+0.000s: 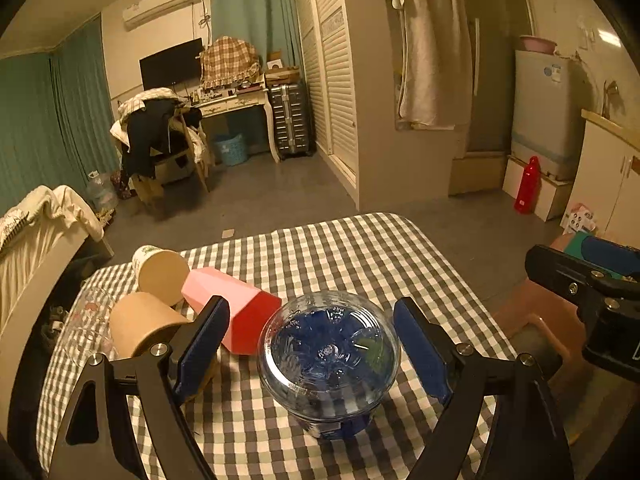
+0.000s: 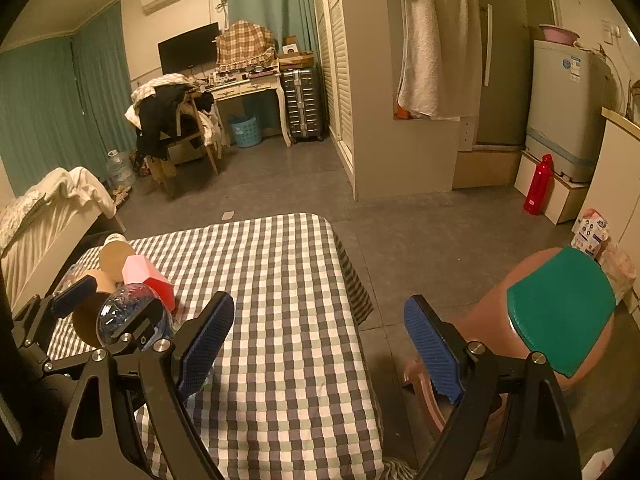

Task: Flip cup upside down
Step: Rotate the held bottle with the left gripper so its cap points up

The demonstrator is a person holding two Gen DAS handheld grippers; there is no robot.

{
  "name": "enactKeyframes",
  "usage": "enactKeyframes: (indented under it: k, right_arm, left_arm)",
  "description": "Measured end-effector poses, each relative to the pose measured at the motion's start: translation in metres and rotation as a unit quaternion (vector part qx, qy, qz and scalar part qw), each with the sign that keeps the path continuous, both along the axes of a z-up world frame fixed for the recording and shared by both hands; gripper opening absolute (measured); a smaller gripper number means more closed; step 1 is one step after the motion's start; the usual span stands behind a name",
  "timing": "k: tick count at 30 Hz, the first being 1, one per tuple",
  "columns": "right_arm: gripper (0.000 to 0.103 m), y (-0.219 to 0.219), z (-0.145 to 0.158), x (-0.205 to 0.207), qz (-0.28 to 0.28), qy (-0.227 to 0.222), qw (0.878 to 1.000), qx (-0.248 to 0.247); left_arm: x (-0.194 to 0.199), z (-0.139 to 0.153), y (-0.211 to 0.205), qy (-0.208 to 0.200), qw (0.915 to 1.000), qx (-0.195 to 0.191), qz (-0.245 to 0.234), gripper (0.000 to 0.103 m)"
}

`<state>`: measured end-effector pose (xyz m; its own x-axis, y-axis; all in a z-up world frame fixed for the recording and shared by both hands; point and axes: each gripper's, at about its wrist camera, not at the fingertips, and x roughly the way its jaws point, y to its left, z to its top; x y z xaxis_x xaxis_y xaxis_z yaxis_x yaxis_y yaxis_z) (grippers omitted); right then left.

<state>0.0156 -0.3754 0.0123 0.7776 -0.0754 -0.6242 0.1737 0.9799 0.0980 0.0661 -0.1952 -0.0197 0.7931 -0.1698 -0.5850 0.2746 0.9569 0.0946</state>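
Note:
A clear plastic cup (image 1: pixel 329 354) with a blue pattern stands bottom-up on the checkered table (image 1: pixel 352 252), its base facing me. My left gripper (image 1: pixel 310 340) is open with the cup between its blue pads, neither pad touching it. The cup also shows in the right wrist view (image 2: pixel 128 312), partly hidden behind the left gripper. My right gripper (image 2: pixel 318 346) is open and empty over the table's right edge. It shows at the right edge of the left wrist view (image 1: pixel 592 292).
A pink-and-red faceted cup (image 1: pixel 232 312), two brown paper cups (image 1: pixel 162 274) (image 1: pixel 142 322) and a clear glass (image 1: pixel 86 324) lie on their sides at the table's left. A brown stool with a green seat (image 2: pixel 560 312) stands right of the table. A bed (image 2: pixel 52 208) is at left.

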Motion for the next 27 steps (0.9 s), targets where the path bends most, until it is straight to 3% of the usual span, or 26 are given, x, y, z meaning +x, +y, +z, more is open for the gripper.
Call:
enactKeyframes:
  k: [9, 11, 18, 27]
  right_arm:
    - [0.087, 0.005, -0.002, 0.002, 0.004, 0.005, 1.0, -0.004]
    - [0.087, 0.005, -0.002, 0.003, 0.005, 0.005, 1.0, -0.003]
    - [0.087, 0.004, -0.003, 0.006, 0.003, 0.009, 1.0, -0.001]
    - [0.087, 0.002, -0.004, 0.008, 0.005, 0.011, 1.0, -0.003]
  left_arm:
    - [0.013, -0.02, 0.0, 0.035, 0.9992, -0.018, -0.007, 0.088]
    - [0.016, -0.021, -0.001, 0.037, 0.9989, -0.024, -0.015, 0.074]
    - [0.029, -0.018, -0.014, 0.001, 0.9999, -0.013, -0.01, 0.074]
    - [0.029, -0.029, -0.016, -0.01, 0.9997, -0.016, -0.012, 0.074]
